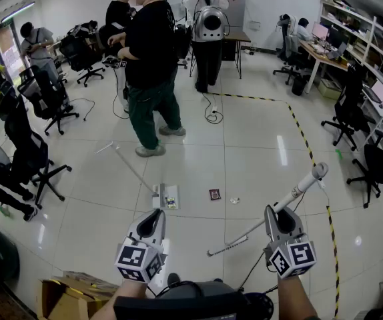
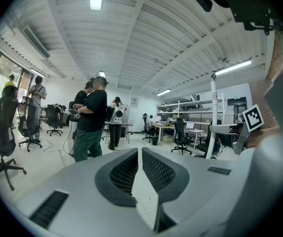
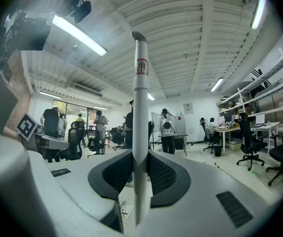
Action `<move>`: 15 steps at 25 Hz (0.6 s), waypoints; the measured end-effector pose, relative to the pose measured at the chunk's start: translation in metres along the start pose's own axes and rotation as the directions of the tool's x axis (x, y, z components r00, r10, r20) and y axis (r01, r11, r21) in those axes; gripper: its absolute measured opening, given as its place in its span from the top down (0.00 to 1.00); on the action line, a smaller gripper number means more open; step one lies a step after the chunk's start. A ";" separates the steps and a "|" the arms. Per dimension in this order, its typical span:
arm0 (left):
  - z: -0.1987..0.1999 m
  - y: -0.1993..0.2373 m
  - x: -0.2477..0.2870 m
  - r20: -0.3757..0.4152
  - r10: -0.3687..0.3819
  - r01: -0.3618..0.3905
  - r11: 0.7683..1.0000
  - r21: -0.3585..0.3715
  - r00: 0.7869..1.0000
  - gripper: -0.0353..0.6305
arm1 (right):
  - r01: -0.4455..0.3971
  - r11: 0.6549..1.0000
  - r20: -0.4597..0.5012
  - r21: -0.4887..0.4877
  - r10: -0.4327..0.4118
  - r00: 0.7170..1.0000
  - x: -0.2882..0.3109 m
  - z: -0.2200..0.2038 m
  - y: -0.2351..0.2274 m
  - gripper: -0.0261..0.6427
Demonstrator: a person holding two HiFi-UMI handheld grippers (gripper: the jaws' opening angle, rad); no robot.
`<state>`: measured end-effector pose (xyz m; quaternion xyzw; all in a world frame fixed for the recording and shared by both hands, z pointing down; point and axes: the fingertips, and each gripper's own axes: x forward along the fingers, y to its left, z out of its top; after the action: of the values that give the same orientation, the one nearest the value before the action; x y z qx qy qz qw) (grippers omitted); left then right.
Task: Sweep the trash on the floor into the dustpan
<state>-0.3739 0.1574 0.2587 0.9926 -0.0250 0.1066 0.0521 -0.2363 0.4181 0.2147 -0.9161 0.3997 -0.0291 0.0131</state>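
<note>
The floor (image 1: pixel 258 132) is glossy white tile that mirrors the ceiling strip lights. A line of yellow-and-black tape (image 1: pixel 303 135) runs across it from the far middle and down the right side. It is a busy open workroom. A person (image 1: pixel 150 52) in a black top and green trousers stands in the middle distance, and black swivel chairs (image 1: pixel 31 152) crowd the left. A bench (image 1: pixel 325 55) with monitors lines the far right wall under shelving. An open cardboard box (image 1: pixel 65 295) sits at the near left.

The dustpan (image 1: pixel 170 197) lies on the tiles just beyond the left claw (image 1: pixel 155 216). Its thin handle slants away to the far left. Just right of the pan lies the trash (image 1: pixel 215 194), a small dark square with a paler scrap beside it, apart from the pan.

The right claw (image 1: pixel 276 213) is clamped on a white pole (image 1: pixel 291 195). The pole's long axis runs from near left, low by the floor, to far right, where its capped end rises. In the right gripper view the pole (image 3: pixel 140 107) stands straight up between the pads and carries a small label (image 3: pixel 141 67) with a red mark too small to read.

In the left gripper view the left claw (image 2: pixel 139 154) is drawn together with only a sliver between the pads, and it holds nothing. Each claw carries black-and-white square markers. A poster on the far wall cannot be read.
</note>
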 end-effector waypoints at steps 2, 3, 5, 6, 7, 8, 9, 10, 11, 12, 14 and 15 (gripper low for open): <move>-0.006 -0.010 0.003 -0.014 -0.001 0.001 1.000 -0.010 1.000 0.91 | -0.023 1.000 -0.001 -0.008 0.023 1.000 0.002 -0.003 -0.007 0.81; -0.008 -0.014 0.005 -0.018 0.001 -0.001 1.000 -0.012 1.000 0.91 | -0.033 0.999 0.000 -0.010 0.033 0.999 0.003 -0.003 -0.011 0.81; -0.012 -0.021 0.010 -0.026 0.005 -0.005 1.000 -0.012 1.000 0.91 | -0.047 0.999 0.004 -0.013 0.047 0.999 0.005 -0.003 -0.019 0.81; -0.013 -0.024 0.013 -0.031 0.007 -0.007 1.000 -0.010 1.000 0.91 | -0.051 0.999 0.007 -0.014 0.051 0.999 0.006 -0.002 -0.023 0.81; -0.014 -0.028 0.017 -0.035 0.009 -0.009 1.000 -0.007 0.999 0.91 | -0.054 0.998 0.009 -0.015 0.054 0.999 0.008 -0.002 -0.028 0.81; -0.015 -0.031 0.022 -0.037 0.011 -0.011 1.000 -0.003 0.999 0.91 | -0.056 0.998 0.010 -0.016 0.056 0.998 0.009 -0.002 -0.033 0.81; -0.015 -0.034 0.028 -0.040 0.014 -0.014 1.000 0.001 0.999 0.91 | -0.058 0.998 0.009 -0.017 0.058 0.998 0.012 -0.002 -0.039 0.81; -0.014 -0.037 0.034 -0.043 0.018 -0.018 1.000 0.006 0.999 0.91 | -0.061 0.998 0.007 -0.018 0.061 0.998 0.014 -0.003 -0.044 0.81; -0.014 -0.039 0.039 -0.045 0.023 -0.023 1.000 0.011 0.999 0.91 | -0.066 0.998 0.006 -0.020 0.066 0.998 0.017 -0.003 -0.049 0.81; -0.014 -0.042 0.043 -0.045 0.029 -0.028 1.000 0.015 0.999 0.91 | -0.071 0.997 0.005 -0.022 0.071 0.997 0.019 -0.004 -0.053 0.81; -0.011 -0.047 0.050 -0.042 0.039 -0.038 0.999 0.018 0.998 0.91 | -0.083 0.996 0.004 -0.025 0.083 0.997 0.022 -0.005 -0.062 0.81; -0.008 -0.050 0.055 -0.041 0.043 -0.043 0.999 0.020 0.998 0.91 | -0.089 0.996 0.003 -0.026 0.089 0.996 0.026 -0.006 -0.068 0.81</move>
<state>-0.3191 0.2057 0.2736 0.9899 -0.0443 0.1286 0.0410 -0.1699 0.4453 0.2250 -0.8976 0.4403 -0.0216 0.0034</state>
